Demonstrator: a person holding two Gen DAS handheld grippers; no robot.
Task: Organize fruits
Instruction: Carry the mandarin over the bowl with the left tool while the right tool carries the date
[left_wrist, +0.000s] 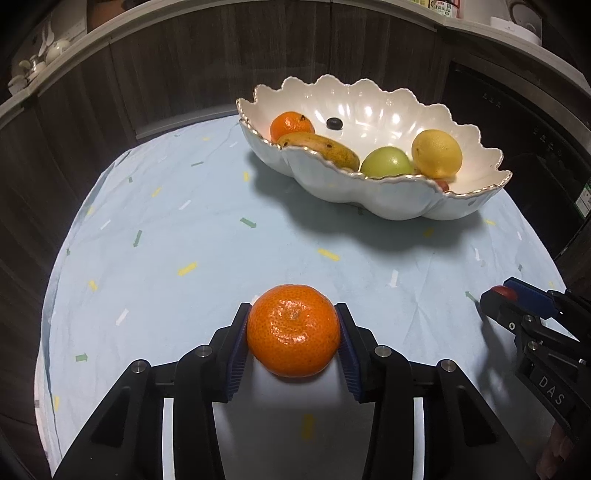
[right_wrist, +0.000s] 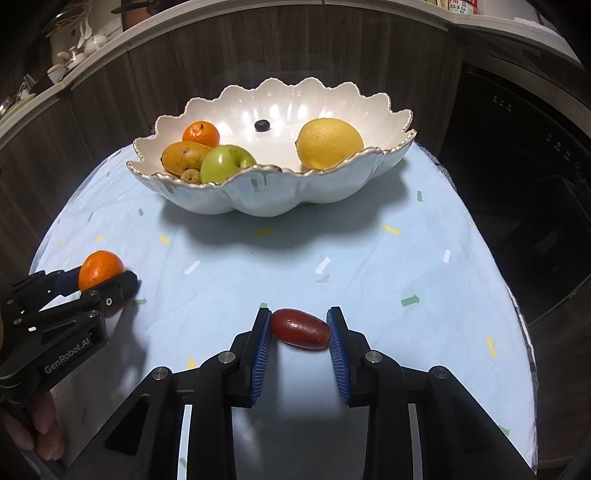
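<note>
A tangerine (left_wrist: 293, 332) sits on the light blue cloth, and the blue pads of my left gripper (left_wrist: 293, 307) press on both its sides. The right wrist view shows this gripper (right_wrist: 107, 284) and tangerine (right_wrist: 99, 271) at the left. My right gripper (right_wrist: 299, 313) is shut on a small red oblong fruit (right_wrist: 300, 328) that lies on the cloth; the left wrist view shows it (left_wrist: 498, 291) at the right edge. Behind stands a white scalloped bowl (left_wrist: 351, 192) holding a second tangerine (left_wrist: 291, 125), a mango (left_wrist: 321, 147), a green apple (left_wrist: 386, 162), a lemon (left_wrist: 437, 153) and a blueberry (left_wrist: 334, 123).
The blue tablecloth (right_wrist: 369, 280) covers a table whose edges curve away on both sides. Dark wood cabinet fronts (left_wrist: 166, 74) stand behind the bowl, and a black appliance (right_wrist: 524, 184) is at the right. A person's fingers (right_wrist: 40, 417) hold the left gripper's handle.
</note>
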